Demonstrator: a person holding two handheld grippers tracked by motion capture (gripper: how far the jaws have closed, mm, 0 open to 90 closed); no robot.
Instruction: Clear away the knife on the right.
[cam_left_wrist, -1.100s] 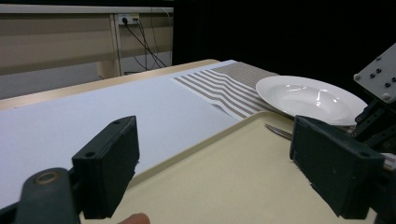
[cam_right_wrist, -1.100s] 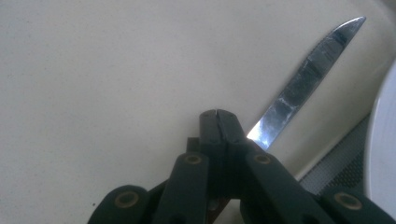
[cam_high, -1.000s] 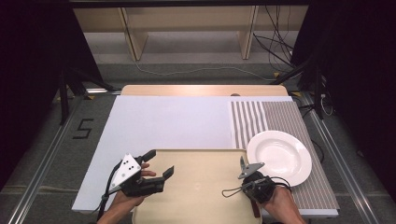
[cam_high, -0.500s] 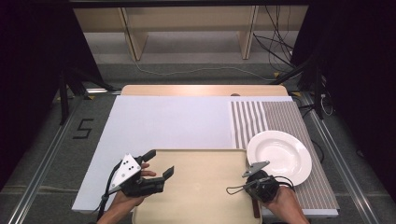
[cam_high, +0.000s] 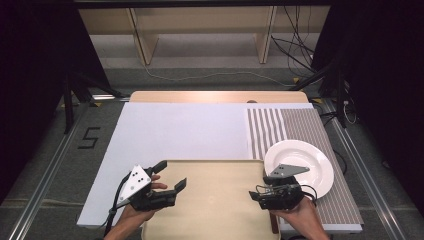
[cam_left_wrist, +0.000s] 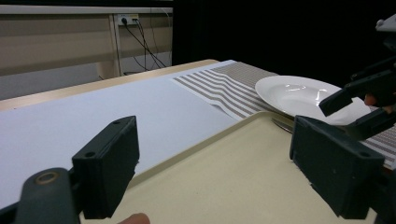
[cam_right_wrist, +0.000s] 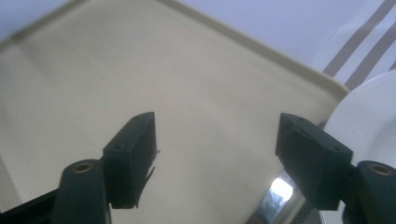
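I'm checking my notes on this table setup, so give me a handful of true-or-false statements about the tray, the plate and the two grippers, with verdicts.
1. The white plate rests on the striped mat. True.
2. The beige tray carries a bowl. False: its visible surface is bare.
3. The right gripper is clamped on the plate. False: its jaws have just been opening and stand apart over the tray with nothing between them.
4. The left gripper is open with nothing between its jaws. True.
5. The plate lies at the tray's left. False: it lies at the tray's right far corner.
6. A white sheet covers the table beyond the tray. True.
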